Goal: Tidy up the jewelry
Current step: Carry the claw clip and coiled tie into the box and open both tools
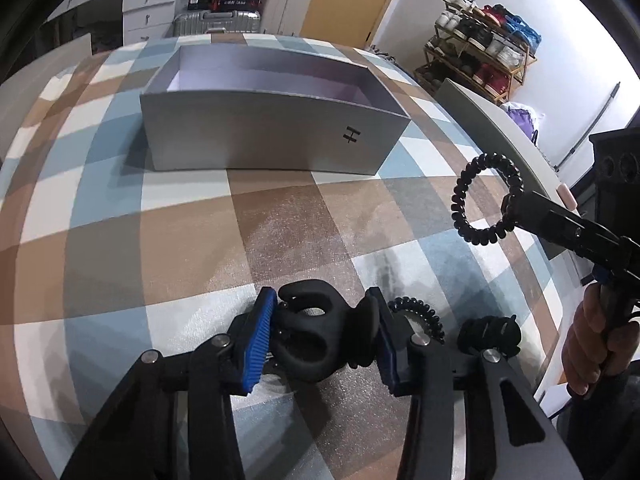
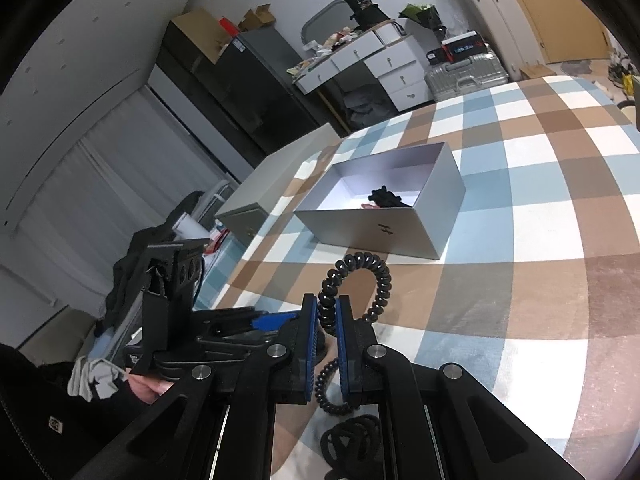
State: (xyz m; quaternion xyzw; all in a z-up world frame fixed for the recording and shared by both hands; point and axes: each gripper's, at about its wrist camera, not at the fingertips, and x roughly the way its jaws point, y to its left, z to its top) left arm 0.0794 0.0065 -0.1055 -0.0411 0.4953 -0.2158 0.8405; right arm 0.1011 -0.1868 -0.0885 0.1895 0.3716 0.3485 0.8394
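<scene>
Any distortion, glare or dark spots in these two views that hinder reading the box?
Left wrist view: fisheye bows the silver box; its interior is shadowed, contents unseen; cloth shows grainy sheen. Right wrist view: same barrel bend with black corners, box floor brightly lit, dark items inside readable, and the coiled hair tie is sharp.

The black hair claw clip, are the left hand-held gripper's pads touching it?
Touching. The left wrist view shows the left hand-held gripper with both blue pads pressed against the sides of the black hair claw clip, with no gap.
</scene>
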